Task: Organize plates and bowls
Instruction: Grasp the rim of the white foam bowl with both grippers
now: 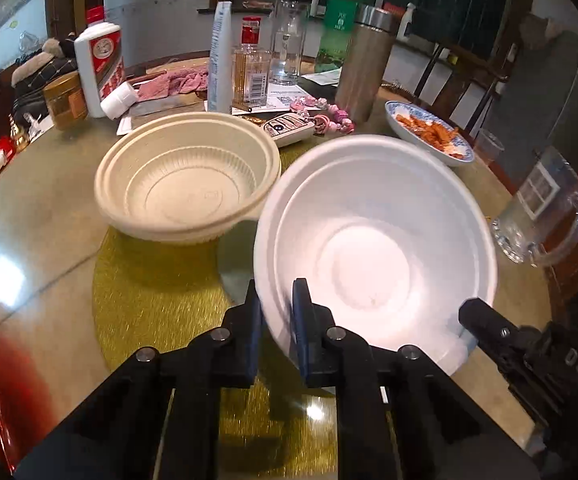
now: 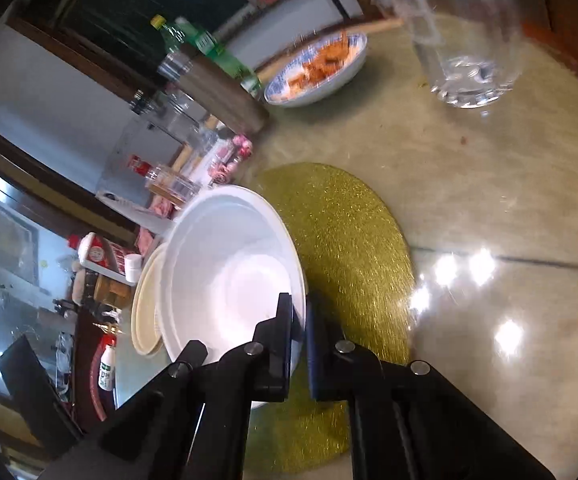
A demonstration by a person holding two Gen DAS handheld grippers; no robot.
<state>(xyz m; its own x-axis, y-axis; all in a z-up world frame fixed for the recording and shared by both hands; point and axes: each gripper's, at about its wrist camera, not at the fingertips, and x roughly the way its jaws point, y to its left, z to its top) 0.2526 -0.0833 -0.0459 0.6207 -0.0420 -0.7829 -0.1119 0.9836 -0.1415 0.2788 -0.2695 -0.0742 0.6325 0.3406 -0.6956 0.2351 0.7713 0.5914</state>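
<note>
Black linkages are filling the bottom of both views. From the left wrist, the left gripper [image 1: 277,304] is pinching the near-left rim of the white bowl [image 1: 373,256], one blue pad [image 1: 253,322] outside the wall and the other inside. At the lower right of that view the right gripper [image 1: 471,312] is reaching in to the same bowl's rim, and the letters "DAS" are showing on its black body. From the right wrist, the right gripper's [image 2: 299,320] fingers are pressing on the bowl's [image 2: 229,272] near rim, one inside, one outside.

Beyond the left fingers and to their left, the cream bowl [image 1: 187,180] is sitting on the gold mat [image 1: 149,280], ribbed around its inner wall. The white bowl is looking plain, smooth and empty, tilted, with a stepped rim; whether its base is touching the mat I cannot tell. In the right wrist view the white bowl is lying just beside the cream bowl [image 2: 145,312], overlapping it.

Farther past the fingers are standing a white bottle [image 1: 99,64] with a red label, a green bottle [image 1: 339,24] and a steel flask [image 1: 365,64]; their writing is too small to read. A blue-patterned plate [image 1: 429,136] with orange food is lying beyond the white bowl, a glass mug [image 1: 541,212] to its right.
</note>
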